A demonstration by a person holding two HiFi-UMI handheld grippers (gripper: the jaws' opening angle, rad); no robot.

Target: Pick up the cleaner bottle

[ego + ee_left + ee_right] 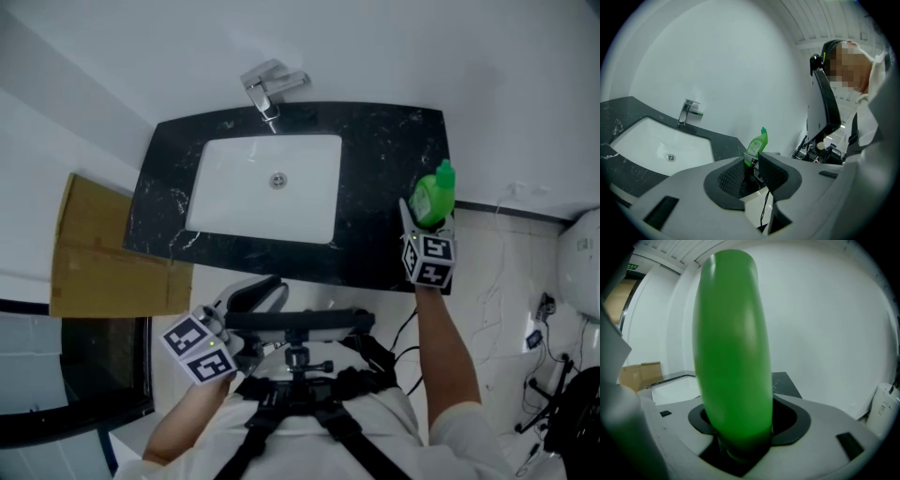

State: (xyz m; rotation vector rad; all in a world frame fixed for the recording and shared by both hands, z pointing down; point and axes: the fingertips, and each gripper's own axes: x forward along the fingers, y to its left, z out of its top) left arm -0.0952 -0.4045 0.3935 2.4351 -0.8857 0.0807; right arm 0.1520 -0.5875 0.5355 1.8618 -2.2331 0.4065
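The green cleaner bottle [435, 196] is upright at the right end of the black counter [375, 169]. My right gripper [421, 228] reaches it from the near side and is shut on its lower body. In the right gripper view the bottle [731, 348] fills the gap between the jaws; its base is hidden, so I cannot tell whether it is touching the counter. My left gripper [255, 298] hangs low near my body, well short of the counter. In the left gripper view its jaws [752, 172] stand slightly apart with nothing between them, and the bottle [757, 145] shows far beyond.
A white basin [267, 187] is sunk into the counter, with a chrome faucet [269, 92] behind it. Cardboard [94, 253] leans at the left. A white fixture [579, 253] and cables stand on the floor at the right. A camera rig [300, 337] sits on my chest.
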